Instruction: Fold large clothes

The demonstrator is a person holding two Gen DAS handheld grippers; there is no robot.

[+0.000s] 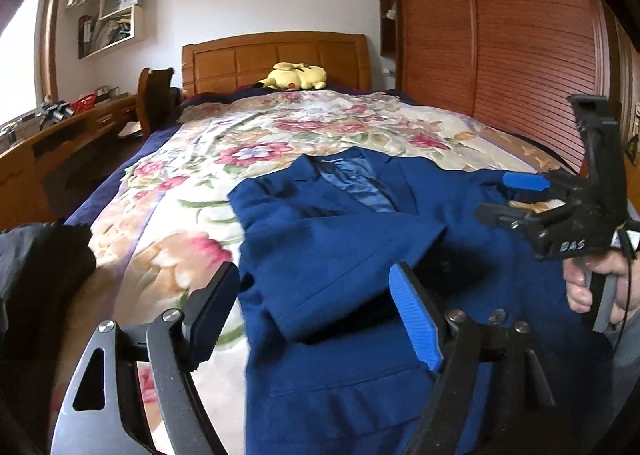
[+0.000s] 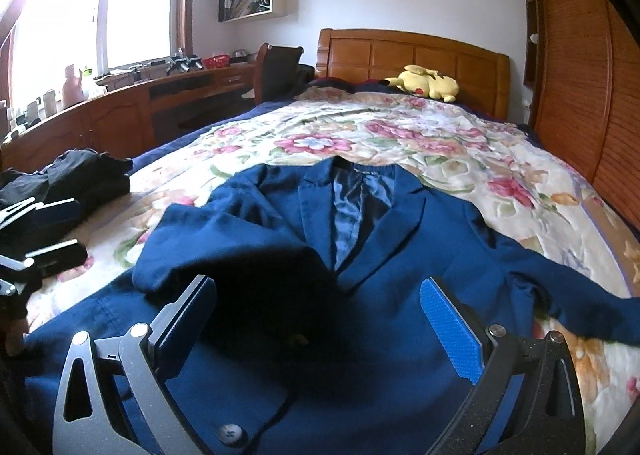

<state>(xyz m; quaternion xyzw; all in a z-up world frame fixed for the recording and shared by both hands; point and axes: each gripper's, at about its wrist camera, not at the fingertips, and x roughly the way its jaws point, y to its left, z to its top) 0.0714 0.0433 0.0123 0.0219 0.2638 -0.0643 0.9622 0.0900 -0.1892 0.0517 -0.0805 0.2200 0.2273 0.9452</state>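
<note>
A dark blue suit jacket (image 1: 360, 239) lies front-up on the floral bedspread (image 1: 188, 191), collar toward the headboard. Its left sleeve is folded across the chest; its right sleeve (image 2: 560, 287) lies stretched out to the side. My left gripper (image 1: 316, 315) is open and empty, just above the jacket's left edge and folded sleeve. My right gripper (image 2: 320, 327) is open and empty above the jacket's lower front, near a button (image 2: 231, 433). The right gripper also shows in the left wrist view (image 1: 508, 195), held in a hand. The left gripper also shows in the right wrist view (image 2: 56, 227).
A pile of dark clothes (image 2: 80, 175) lies at the bed's left edge. A yellow plush toy (image 1: 294, 77) lies by the wooden headboard (image 1: 276, 55). A wooden desk (image 2: 132, 107) and chair (image 2: 276, 67) stand left of the bed; a wardrobe (image 1: 500, 35) stands on the right.
</note>
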